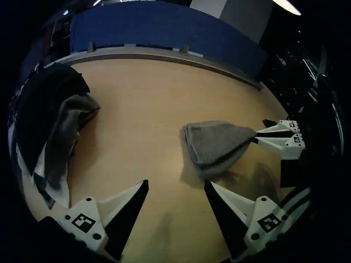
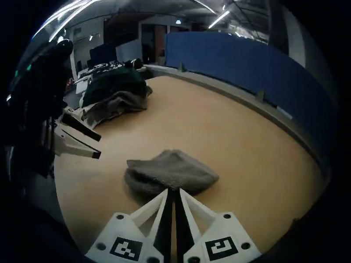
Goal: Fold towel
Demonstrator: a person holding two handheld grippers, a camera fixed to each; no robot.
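The pale wooden tabletop (image 1: 145,96) takes up most of what you see. A blue partition (image 1: 166,30) runs along its far edge. At the end of the tabletop by your left side lies a heap of cloths (image 1: 57,118), with dark fabric over grey and some white showing at the bottom. It sits well apart from everything else.

The grey towel (image 1: 217,144) lies out on the open wood, bunched into a soft, rounded wedge. Its folded edges are stacked on the side toward the heap. The other end is drawn to a point where your right gripper (image 2: 174,191) has it. In the right gripper view the two fingers stand almost together, with only a thin slit between them, and their tips are at the near edge of the towel. From the left gripper view you can see the same fingers pinched on the towel's tapered corner, which looks slightly raised off the wood and casts a shadow beneath.

Your left gripper (image 1: 174,186) is spread wide and holds nothing. Bare tabletop shows between its fingers, and it hovers near the towel without touching it.
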